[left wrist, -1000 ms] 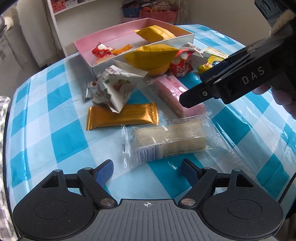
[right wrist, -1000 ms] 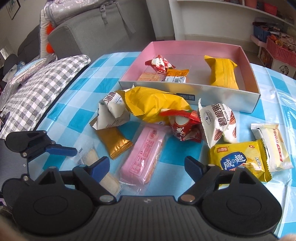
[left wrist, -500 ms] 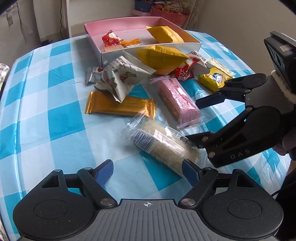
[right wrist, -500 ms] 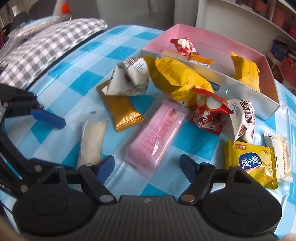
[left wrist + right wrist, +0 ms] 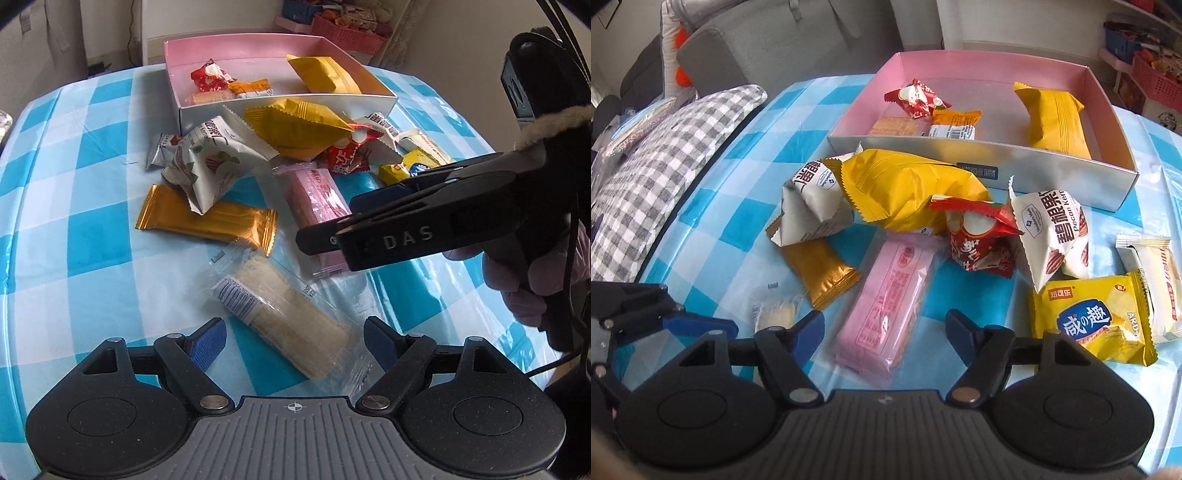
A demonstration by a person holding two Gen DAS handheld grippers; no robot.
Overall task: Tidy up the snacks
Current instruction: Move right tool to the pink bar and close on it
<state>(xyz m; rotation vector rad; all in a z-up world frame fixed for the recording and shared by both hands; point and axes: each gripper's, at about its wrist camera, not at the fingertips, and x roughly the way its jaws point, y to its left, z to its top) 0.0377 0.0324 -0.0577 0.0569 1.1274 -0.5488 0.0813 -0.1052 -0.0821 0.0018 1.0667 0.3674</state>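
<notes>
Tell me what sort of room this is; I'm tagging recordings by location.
Probably a home living room: a grey sofa behind the checked-cloth table, and shelving with a pink storage basket.

Loose snack packets (image 5: 908, 195) lie beside the pink box (image 5: 979, 158).

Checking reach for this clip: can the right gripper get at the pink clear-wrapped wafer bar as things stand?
Probably yes. The right gripper is open with the pink clear-wrapped wafer bar lying flat between its fingers, nothing on top; the gold foil bar lies apart.
</notes>
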